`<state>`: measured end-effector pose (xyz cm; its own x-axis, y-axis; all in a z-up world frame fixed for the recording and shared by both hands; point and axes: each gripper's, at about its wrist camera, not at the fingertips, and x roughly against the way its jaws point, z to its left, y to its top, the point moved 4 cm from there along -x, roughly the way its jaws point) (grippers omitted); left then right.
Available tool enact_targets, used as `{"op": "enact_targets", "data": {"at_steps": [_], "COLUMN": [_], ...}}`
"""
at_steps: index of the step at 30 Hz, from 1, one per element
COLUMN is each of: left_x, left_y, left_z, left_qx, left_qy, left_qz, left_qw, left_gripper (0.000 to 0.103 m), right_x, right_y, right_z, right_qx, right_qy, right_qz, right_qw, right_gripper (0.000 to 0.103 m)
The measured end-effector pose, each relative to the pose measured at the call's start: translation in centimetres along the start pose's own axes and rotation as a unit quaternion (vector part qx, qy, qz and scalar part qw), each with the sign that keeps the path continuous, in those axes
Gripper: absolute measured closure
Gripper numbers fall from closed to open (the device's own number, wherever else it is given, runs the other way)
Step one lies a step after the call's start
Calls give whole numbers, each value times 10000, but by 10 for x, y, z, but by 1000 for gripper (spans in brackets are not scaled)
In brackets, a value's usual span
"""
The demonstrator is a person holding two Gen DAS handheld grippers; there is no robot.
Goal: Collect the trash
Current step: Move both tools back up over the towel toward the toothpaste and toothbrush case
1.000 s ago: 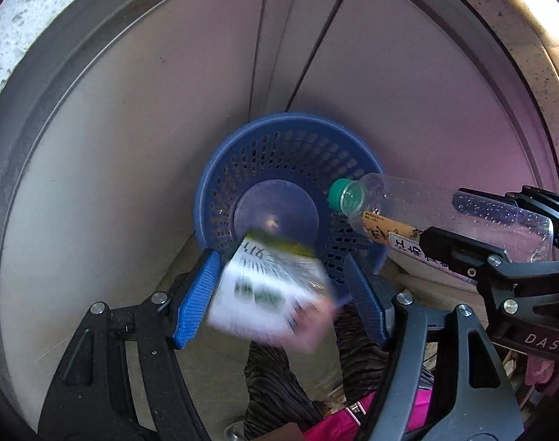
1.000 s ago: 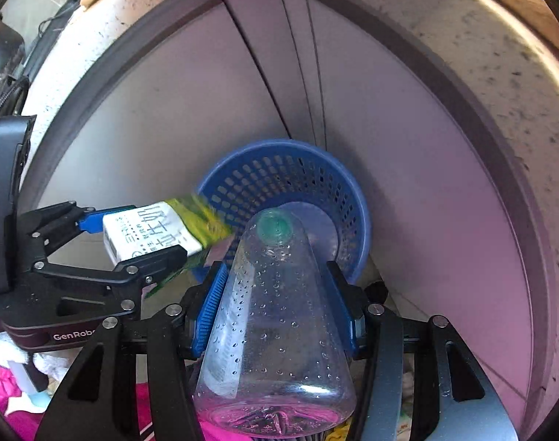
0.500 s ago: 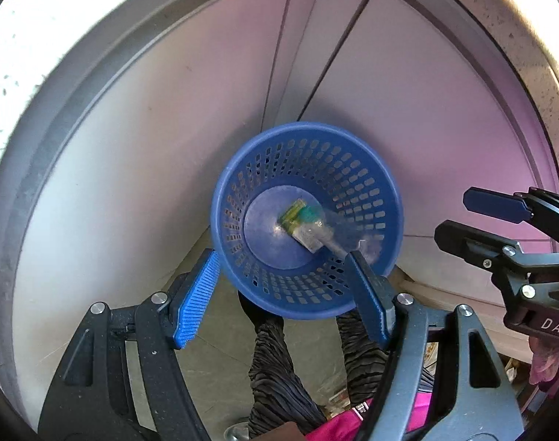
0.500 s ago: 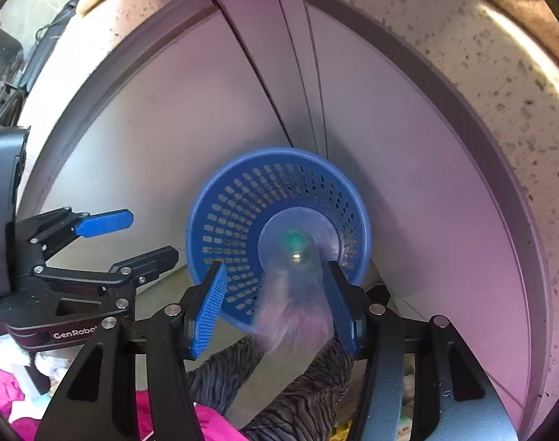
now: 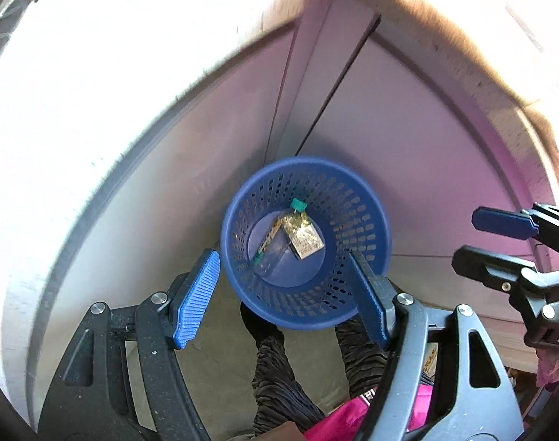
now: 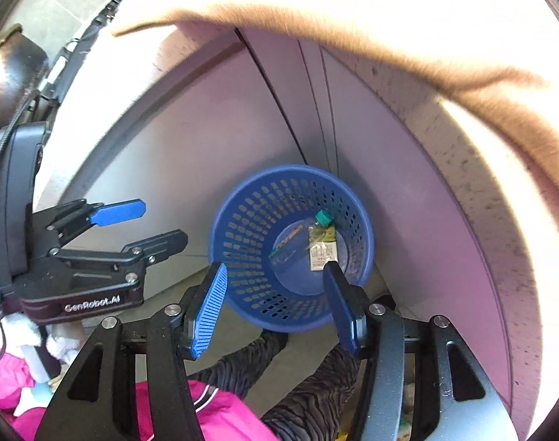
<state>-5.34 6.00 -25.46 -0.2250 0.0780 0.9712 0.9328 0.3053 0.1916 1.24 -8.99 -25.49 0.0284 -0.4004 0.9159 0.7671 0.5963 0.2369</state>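
Both pieces of trash now lie at the bottom of the blue basket [image 5: 305,242] on the floor against the pale cupboard doors [image 5: 408,154]: the clear bottle [image 5: 279,242] with its green cap [image 5: 298,204], and the small carton [image 5: 305,239] just to its right, touching it. The left tool [image 5: 283,294] hangs over the basket with its jaws wide and nothing between them, and the right tool [image 6: 275,301] is parted somewhat less, also empty. This drop looks done; whether more trash is left to collect, I can't tell from here.
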Motion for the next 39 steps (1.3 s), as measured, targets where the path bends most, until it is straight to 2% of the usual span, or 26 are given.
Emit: {"op": "enact_targets", "data": {"at_steps": [12,19,23,30,39], "left_x": [76,118,120,125,121], "left_y": [43,82,99,141,206], "left_z": [-7,-19,-32,-57,-79], "left_qx": [-81,-253,-405,-717,-1293], "left_qy": [-100,-233,-274,-488,-409], "left_qz": [-697,-1145,-1304,-1301,-1160], "left_qw": [9975,9928,9903,9877,9840], "left_gripper": [30,30,27,27,27], "right_x": [67,109,125,146,154], "right_y": [5,11,17,30,60], "right_z": [-2,-10,-18,-42,-80], "right_qx": [169,257,203,-5,-256], "right_qy": [372,306,228,9,-177], "right_qz": [-396,-816,-1061,-1321,-1348], "right_qw": [9984,9959,9939,9912,9904], "right_gripper": [45,44,43,41,41]}}
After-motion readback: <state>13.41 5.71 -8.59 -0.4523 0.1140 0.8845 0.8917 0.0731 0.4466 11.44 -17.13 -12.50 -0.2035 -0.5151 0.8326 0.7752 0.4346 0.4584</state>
